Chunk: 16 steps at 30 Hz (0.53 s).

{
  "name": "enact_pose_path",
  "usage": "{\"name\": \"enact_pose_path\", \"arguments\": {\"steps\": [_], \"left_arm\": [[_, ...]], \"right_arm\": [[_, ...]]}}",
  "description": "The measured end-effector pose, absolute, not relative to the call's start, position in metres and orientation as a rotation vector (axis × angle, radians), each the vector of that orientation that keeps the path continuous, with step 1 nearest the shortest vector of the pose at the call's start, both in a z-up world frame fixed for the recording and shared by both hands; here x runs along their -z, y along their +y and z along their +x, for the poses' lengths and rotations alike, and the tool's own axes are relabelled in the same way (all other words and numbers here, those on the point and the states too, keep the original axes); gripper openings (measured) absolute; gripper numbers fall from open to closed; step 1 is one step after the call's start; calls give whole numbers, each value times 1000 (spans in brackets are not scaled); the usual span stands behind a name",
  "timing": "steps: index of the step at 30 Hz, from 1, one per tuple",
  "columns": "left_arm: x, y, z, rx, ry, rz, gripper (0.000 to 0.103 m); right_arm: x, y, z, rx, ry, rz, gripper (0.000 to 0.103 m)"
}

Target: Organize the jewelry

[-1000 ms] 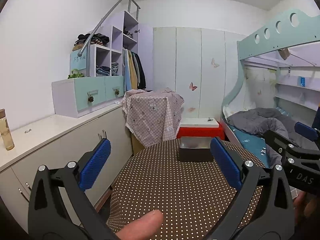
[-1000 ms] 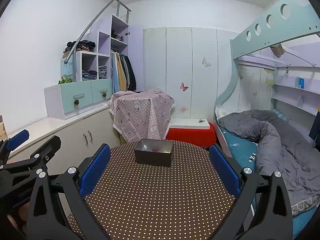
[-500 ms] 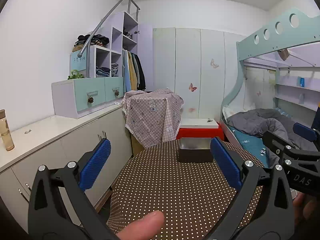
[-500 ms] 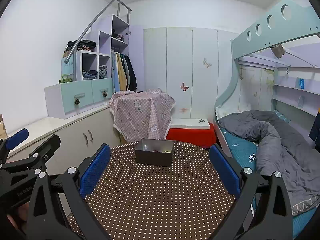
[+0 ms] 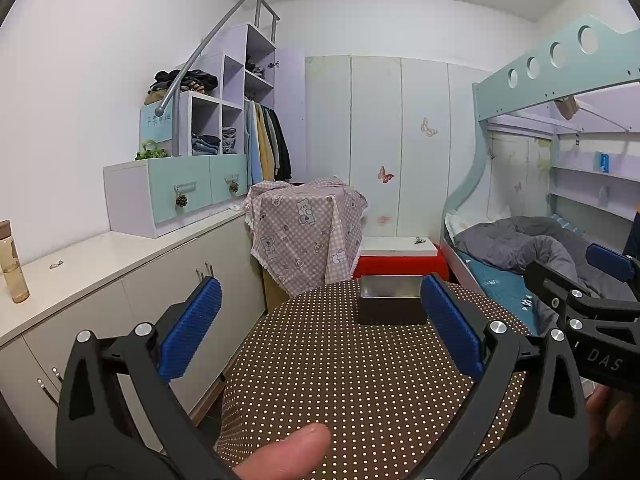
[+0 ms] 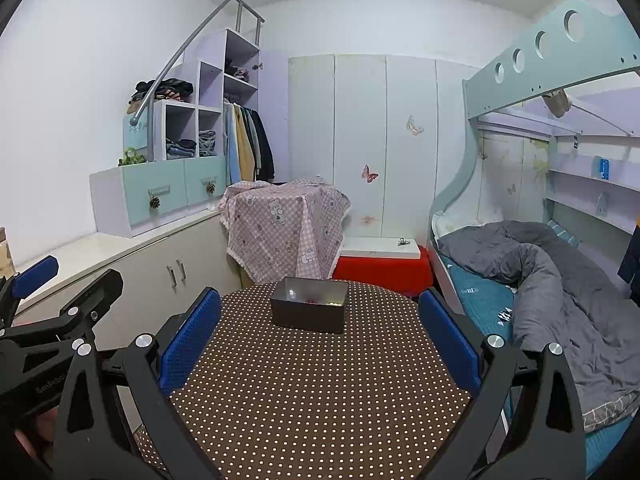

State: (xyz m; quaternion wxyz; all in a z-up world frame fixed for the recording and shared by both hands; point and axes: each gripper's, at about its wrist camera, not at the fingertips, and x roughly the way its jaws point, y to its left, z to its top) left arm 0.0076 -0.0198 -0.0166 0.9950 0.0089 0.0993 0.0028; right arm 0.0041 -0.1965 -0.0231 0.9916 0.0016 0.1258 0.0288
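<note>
A dark metal box (image 6: 309, 309) stands at the far side of a round table with a brown polka-dot cloth (image 6: 304, 392). Small red and pale jewelry pieces (image 6: 316, 301) lie inside it. The box also shows in the left wrist view (image 5: 390, 300), its contents hidden there. My left gripper (image 5: 320, 336) is open and empty above the near part of the table. My right gripper (image 6: 320, 336) is open and empty, short of the box. Each gripper shows at the edge of the other's view.
A low white cabinet (image 5: 100, 256) with a bottle (image 5: 12, 268) runs along the left. A bunk bed with a grey duvet (image 6: 560, 280) is on the right. A stand under a checked cloth (image 6: 284, 228) and a red box (image 6: 380, 268) stand behind the table.
</note>
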Motion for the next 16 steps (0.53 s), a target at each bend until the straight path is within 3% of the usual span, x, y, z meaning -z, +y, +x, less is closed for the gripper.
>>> {"name": "enact_pose_path", "arguments": {"steps": [7,16], "left_arm": [[13,-16,-1,28,131,21,97],[11,-12,9,-29,171,15,97]], "right_arm": [[25,-197,6,-58,261,8,95],[26,-199,8,-57,259,6,95]]}}
